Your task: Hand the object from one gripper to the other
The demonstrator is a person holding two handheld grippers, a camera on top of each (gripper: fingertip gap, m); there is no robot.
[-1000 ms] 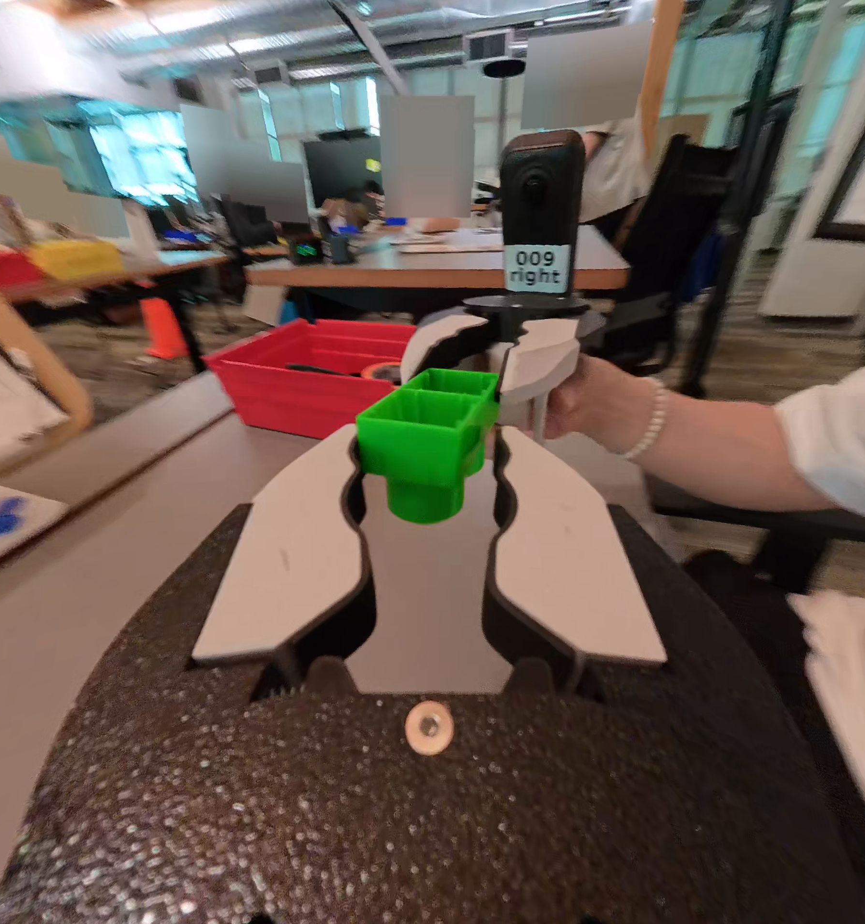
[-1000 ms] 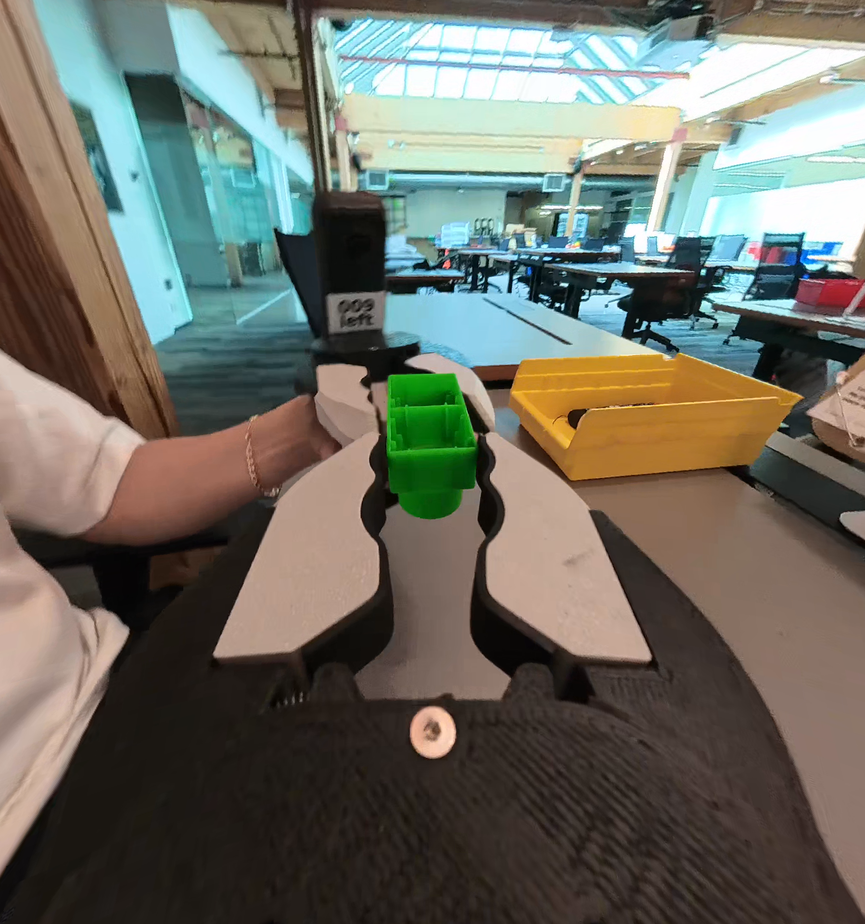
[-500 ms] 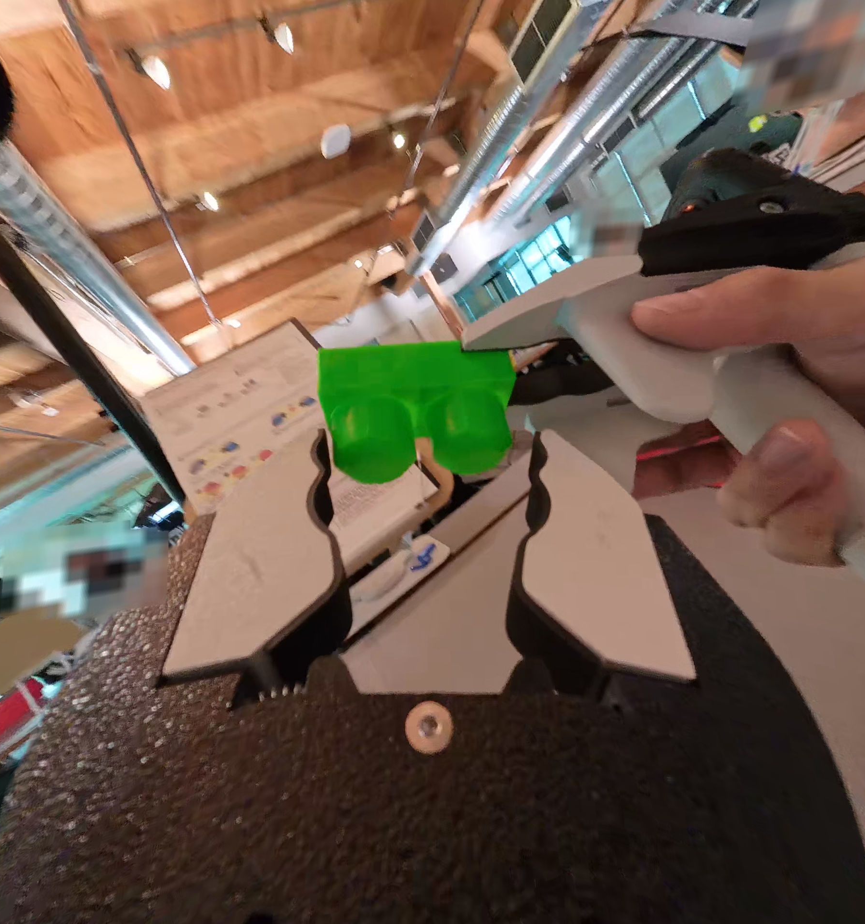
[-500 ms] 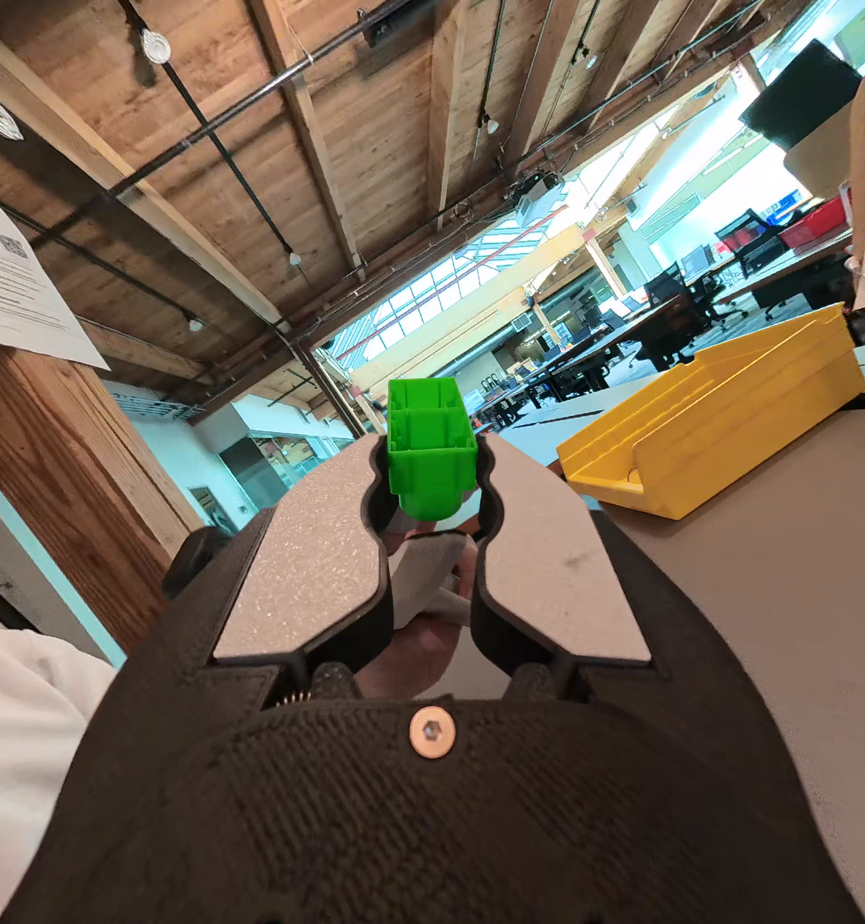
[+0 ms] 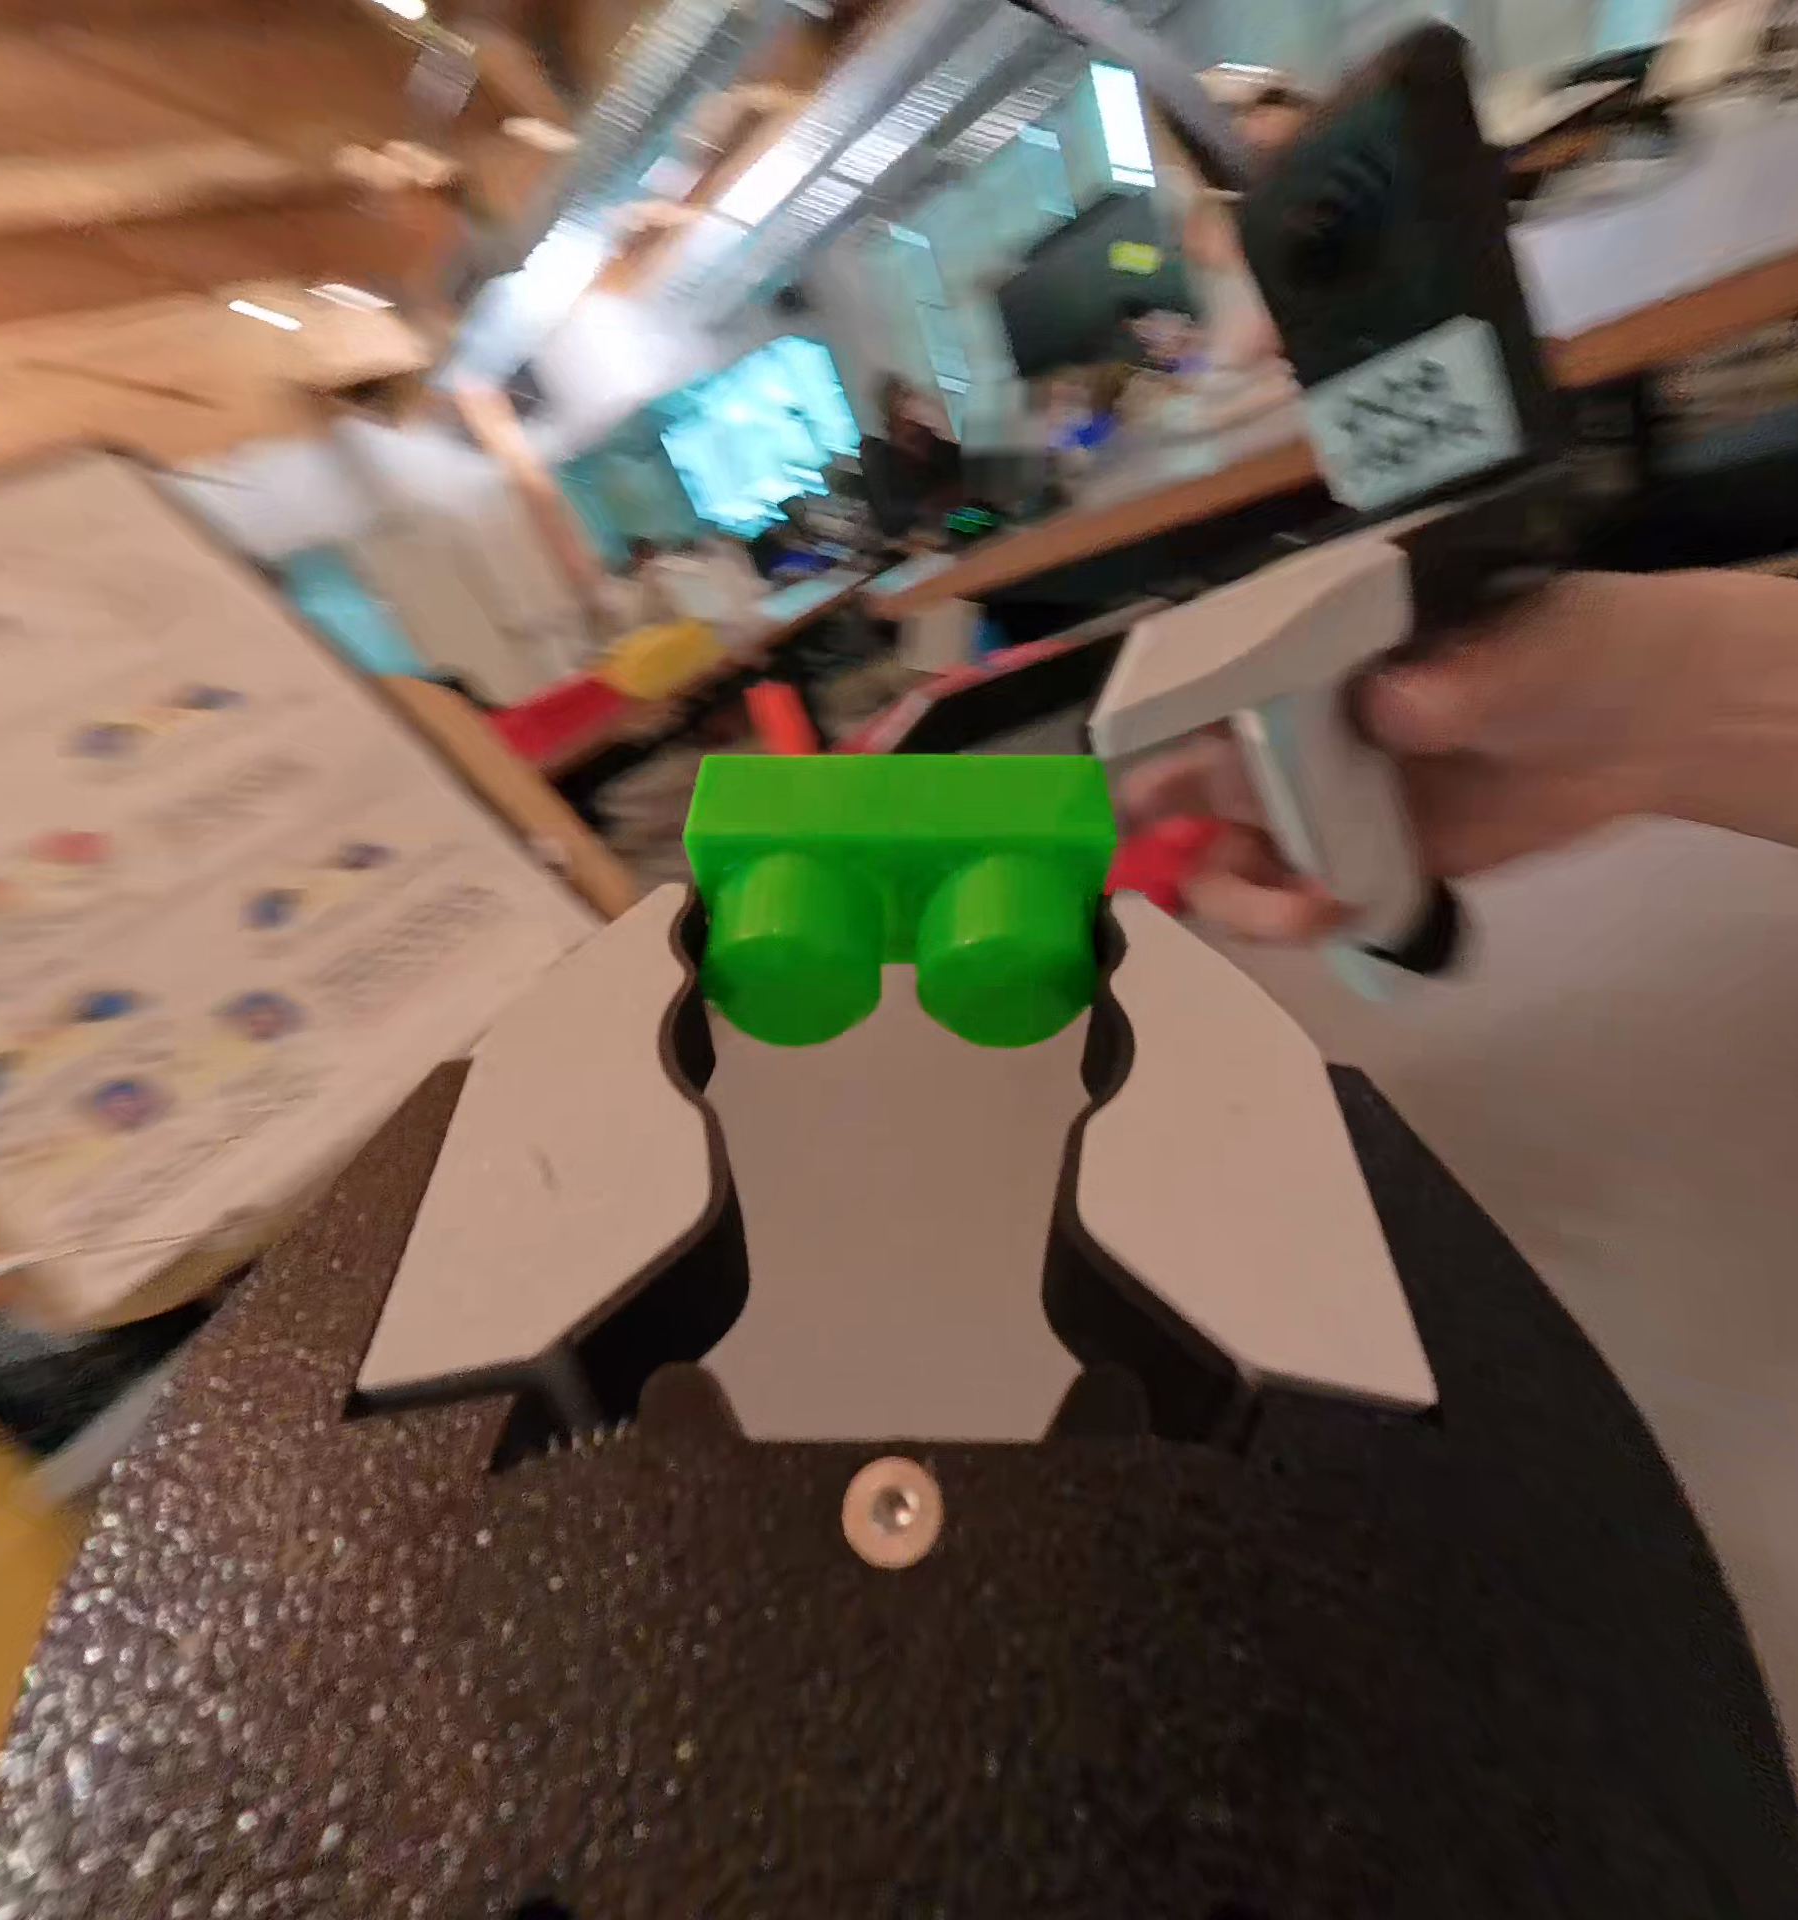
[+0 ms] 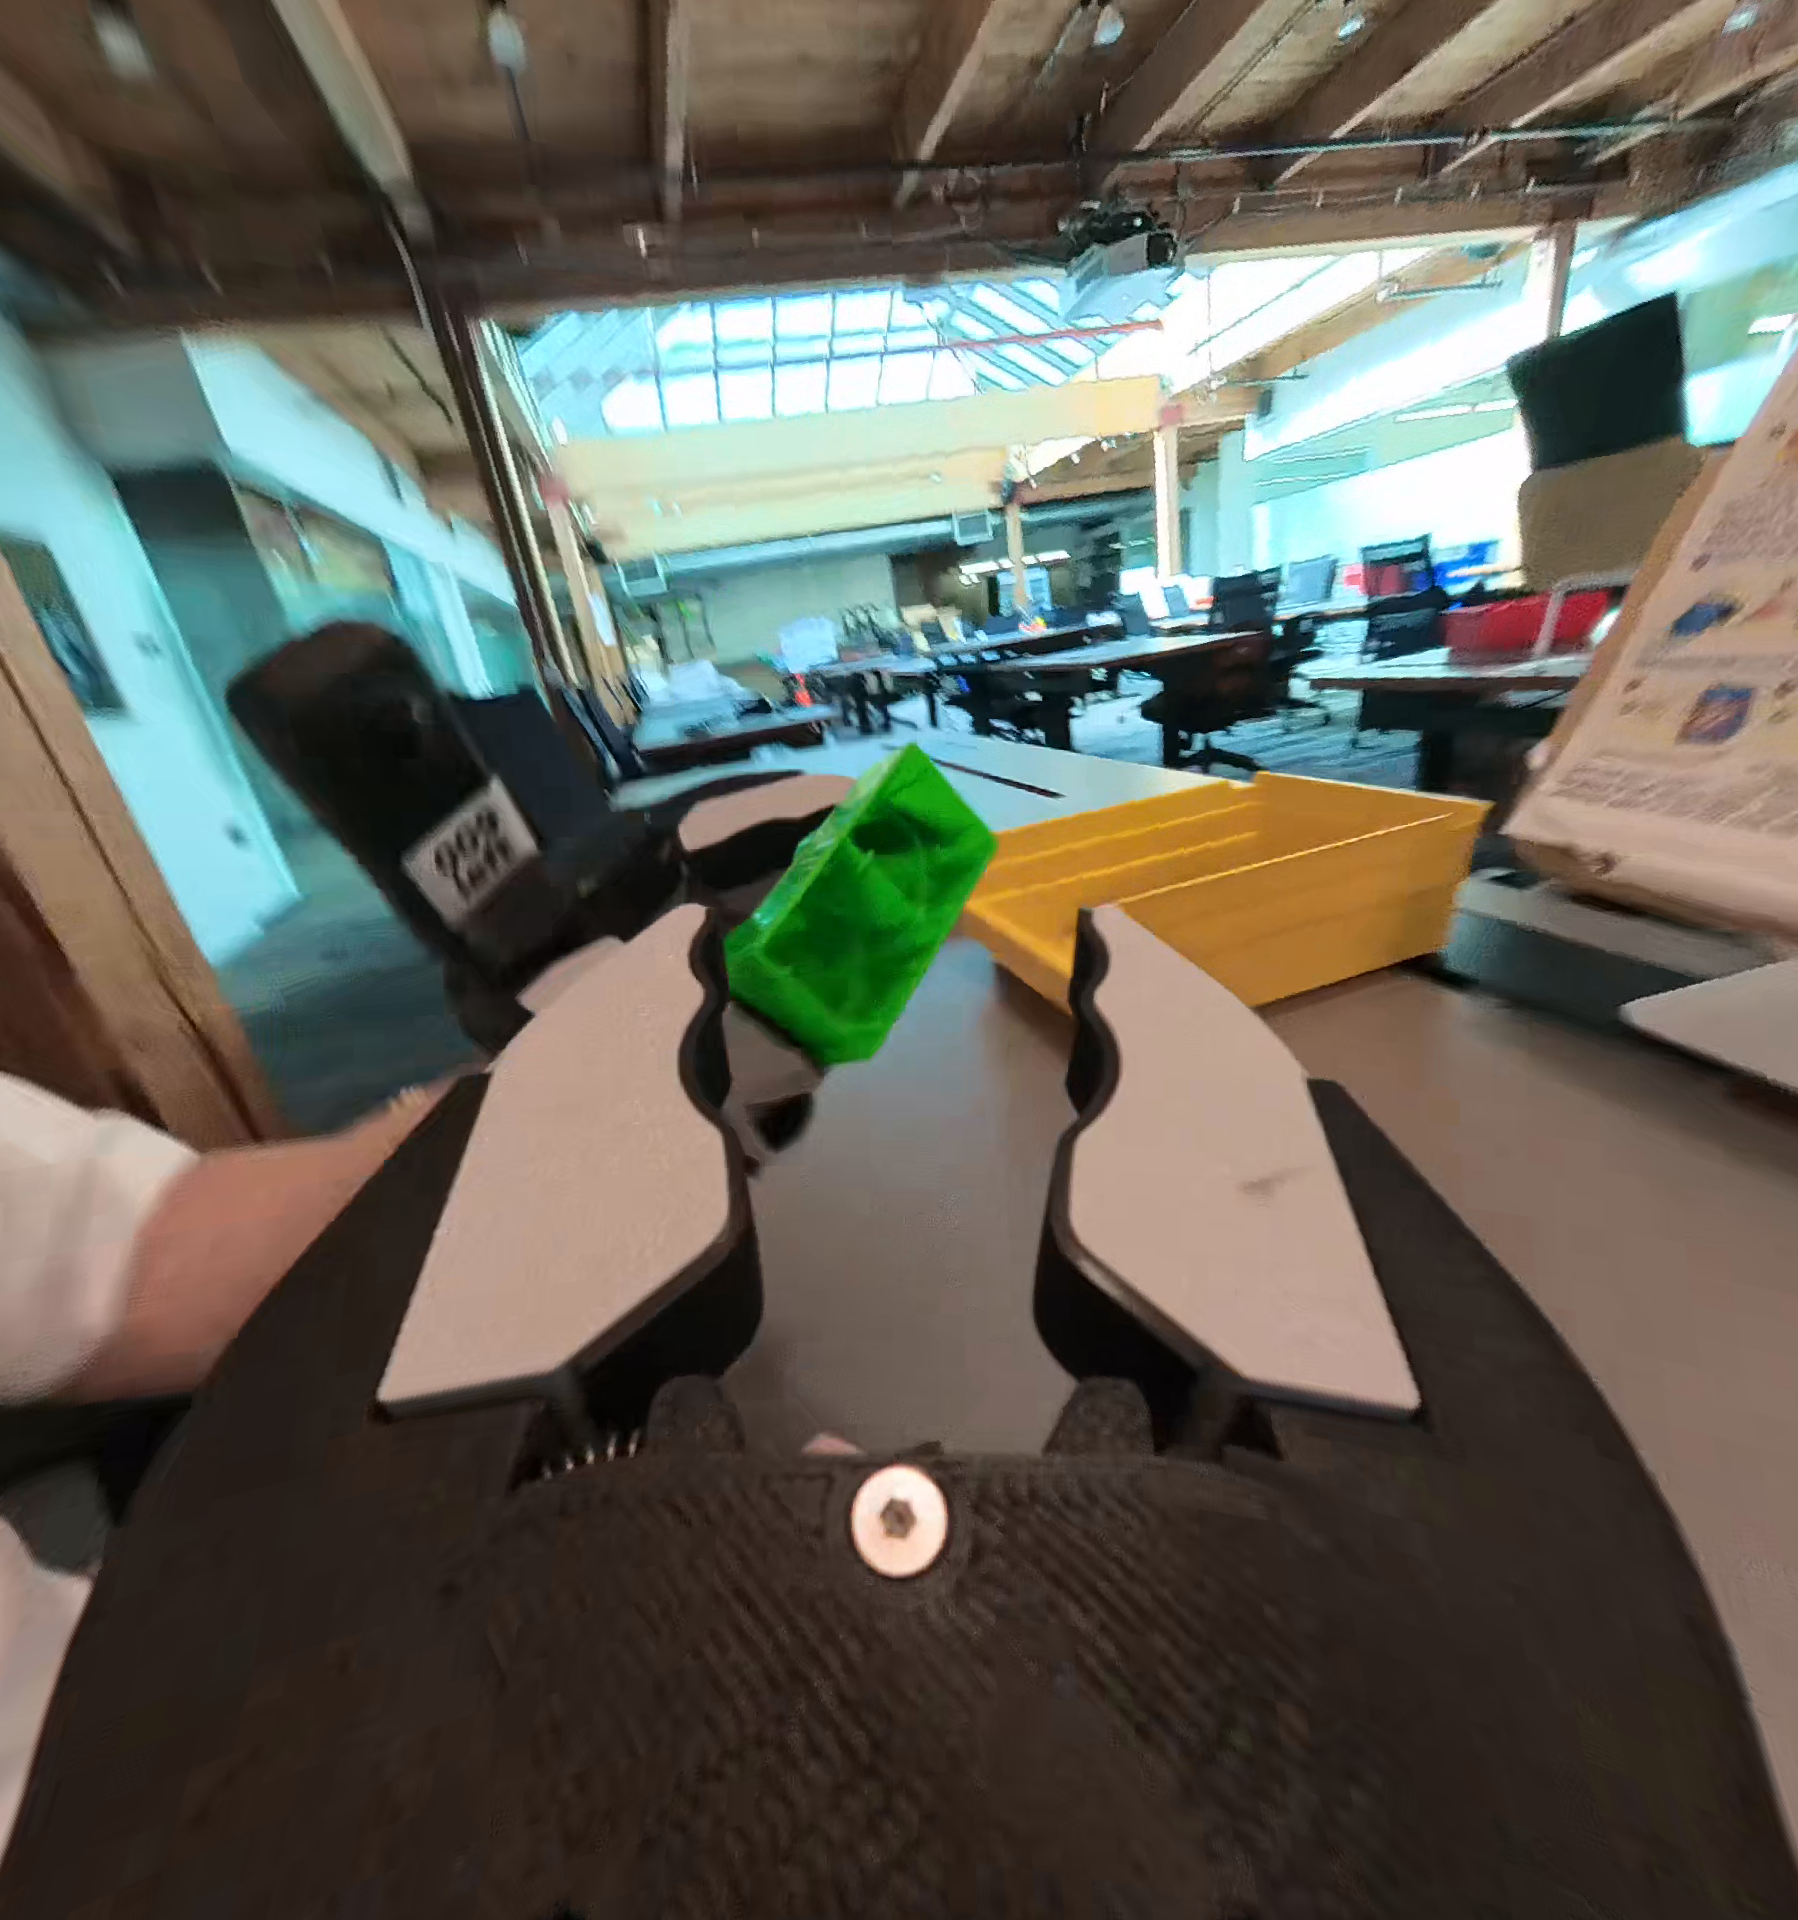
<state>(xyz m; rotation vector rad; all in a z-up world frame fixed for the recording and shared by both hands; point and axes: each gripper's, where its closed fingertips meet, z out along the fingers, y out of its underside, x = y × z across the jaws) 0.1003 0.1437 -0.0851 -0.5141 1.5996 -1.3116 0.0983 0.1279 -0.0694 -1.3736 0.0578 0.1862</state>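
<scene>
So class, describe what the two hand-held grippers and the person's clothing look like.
Each gripper, left and right, has two flat pale grey fingers with wavy black inner edges, on a rough black body with one silver screw. The person wears a white sleeve.

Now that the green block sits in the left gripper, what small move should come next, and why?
Probably draw the right gripper back. Its jaws stand open with no contact on the green block, which the left gripper clamps at its fingertips, so the handover looks done.
</scene>
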